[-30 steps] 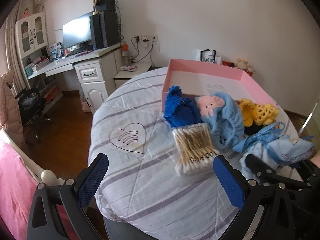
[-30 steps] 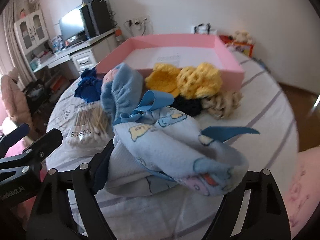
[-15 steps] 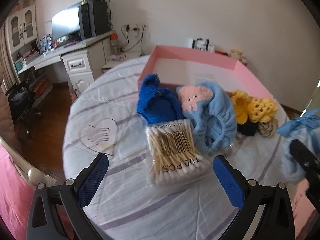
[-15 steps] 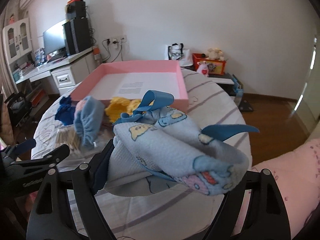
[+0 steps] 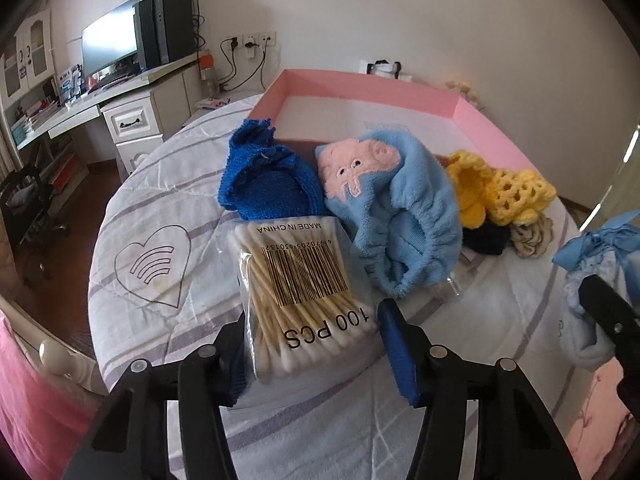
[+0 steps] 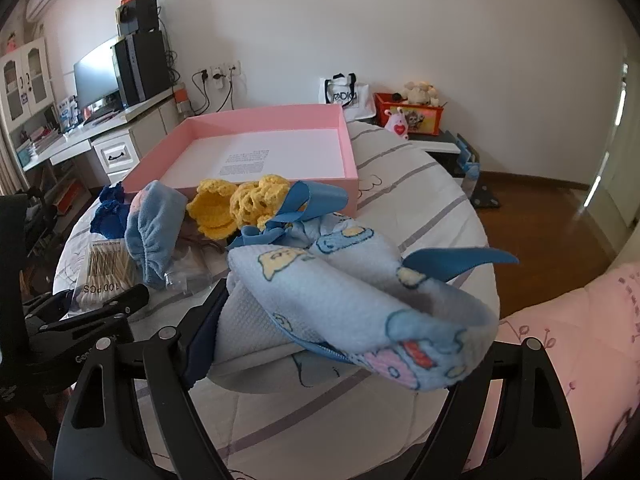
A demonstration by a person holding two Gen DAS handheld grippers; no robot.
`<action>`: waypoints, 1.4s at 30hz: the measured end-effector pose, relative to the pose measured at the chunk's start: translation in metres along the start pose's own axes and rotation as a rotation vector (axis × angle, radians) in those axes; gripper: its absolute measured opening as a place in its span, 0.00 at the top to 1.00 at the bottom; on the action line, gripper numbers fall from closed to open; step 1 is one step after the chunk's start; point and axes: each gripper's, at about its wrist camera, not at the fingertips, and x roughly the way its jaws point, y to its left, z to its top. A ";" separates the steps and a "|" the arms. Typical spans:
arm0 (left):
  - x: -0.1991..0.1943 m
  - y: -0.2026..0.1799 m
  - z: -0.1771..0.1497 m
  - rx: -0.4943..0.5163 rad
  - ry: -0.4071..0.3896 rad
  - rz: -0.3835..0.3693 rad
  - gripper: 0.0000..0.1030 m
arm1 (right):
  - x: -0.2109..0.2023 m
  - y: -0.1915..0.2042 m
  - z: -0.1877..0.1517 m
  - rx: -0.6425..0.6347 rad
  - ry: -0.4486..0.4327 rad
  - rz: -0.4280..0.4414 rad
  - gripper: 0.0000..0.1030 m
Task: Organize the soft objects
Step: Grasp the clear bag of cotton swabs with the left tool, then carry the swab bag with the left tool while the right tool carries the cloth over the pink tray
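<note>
We close left gripper (image 5: 312, 344) around cotton swab pack (image 5: 298, 292), pads maybe not pressing yet. Right gripper (image 6: 344, 344) clamps blue printed cloth (image 6: 344, 304), lifted clear for pink box (image 6: 256, 148).

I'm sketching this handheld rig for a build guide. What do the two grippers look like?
Both are black, with flat, angular finger arms pierced by cut-out slots and jointed with silver round-head screws. The left gripper has blue textured pads on its fingertips. The right gripper shows a darker blue pad. White lettering marks the left one's body, too partial to read.
</note>
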 end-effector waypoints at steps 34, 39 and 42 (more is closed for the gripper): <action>-0.192 -0.006 -0.002 0.068 -0.384 0.009 0.49 | -0.118 0.027 0.033 -0.060 -0.339 0.066 0.21; -0.218 -0.006 -0.014 0.071 -0.443 0.006 0.49 | -0.140 0.031 0.034 -0.069 -0.400 0.081 0.20; -0.233 -0.007 -0.023 0.072 -0.477 0.006 0.49 | -0.154 0.033 0.034 -0.077 -0.439 0.089 0.20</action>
